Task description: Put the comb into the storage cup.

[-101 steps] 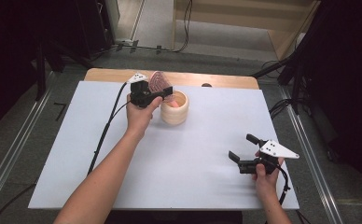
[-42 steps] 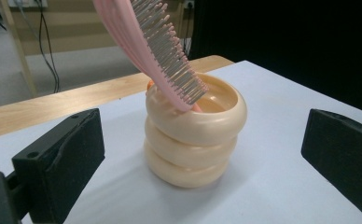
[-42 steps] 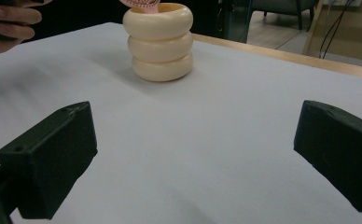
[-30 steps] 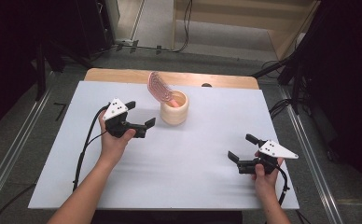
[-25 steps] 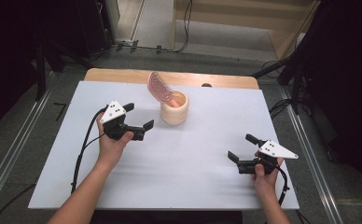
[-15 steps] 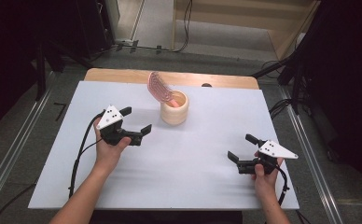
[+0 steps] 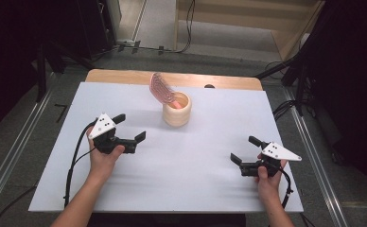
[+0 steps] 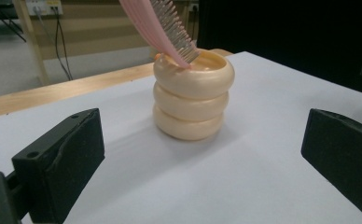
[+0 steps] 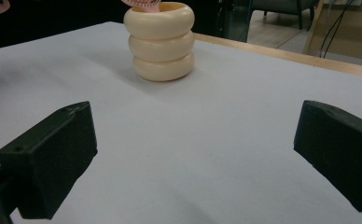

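Pink brush (image 7: 160, 89) stands handle-down in the cream ribbed cup (image 7: 177, 109), head sticking up out of the rim and leaning toward the table's far-left side. Bristle side faces the left gripper view, where the head (image 8: 163, 25) leans over the cup's rim (image 8: 193, 95).

Cup sits on the white table sheet (image 7: 172, 189), toward the far edge, about mid-width.

Left gripper (image 7: 130, 131): jaws wide apart, nothing between them, pointing at the cup from the near-left. Near it but not touching; bare sheet between. Left hand (image 7: 103, 156) wraps the body, cable trailing off toward the near-left edge.

Right gripper (image 7: 242, 151): jaws also spread, empty, well apart from the cup at the near-right of the sheet. Cup shows far off and upper-left in the right gripper view (image 9: 159, 39), with bare sheet between.

Nothing blocking either gripper's line to the cup. Wooden table edge (image 7: 125, 75) shows beyond the sheet; a small dark spot (image 7: 209, 86) sits on it just behind the cup.

Cup contents: the brush handle; can't see anything else inside.
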Motion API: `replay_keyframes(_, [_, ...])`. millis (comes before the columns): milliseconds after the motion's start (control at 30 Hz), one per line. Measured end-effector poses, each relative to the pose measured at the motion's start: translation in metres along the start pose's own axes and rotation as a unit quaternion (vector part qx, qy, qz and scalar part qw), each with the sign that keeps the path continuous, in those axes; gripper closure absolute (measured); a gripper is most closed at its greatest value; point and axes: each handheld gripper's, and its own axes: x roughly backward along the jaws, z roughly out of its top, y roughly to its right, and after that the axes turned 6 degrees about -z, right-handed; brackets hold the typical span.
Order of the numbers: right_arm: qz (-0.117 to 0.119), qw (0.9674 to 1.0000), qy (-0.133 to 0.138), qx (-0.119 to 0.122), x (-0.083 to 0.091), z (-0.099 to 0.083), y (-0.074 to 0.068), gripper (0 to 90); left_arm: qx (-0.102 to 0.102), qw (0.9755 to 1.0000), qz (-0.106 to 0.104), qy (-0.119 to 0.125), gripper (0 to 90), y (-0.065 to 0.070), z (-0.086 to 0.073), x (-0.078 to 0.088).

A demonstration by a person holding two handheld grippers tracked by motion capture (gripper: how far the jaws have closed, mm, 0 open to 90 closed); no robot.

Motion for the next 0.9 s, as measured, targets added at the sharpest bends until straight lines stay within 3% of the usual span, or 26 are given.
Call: replay_keyframes(900, [0.000, 1.0000, 0.000, 0.000, -0.001, -0.001, -0.001, 0.0, 0.013, 0.9994, 0.033, -0.008, 0.0, -0.008, -0.033, 0.044])
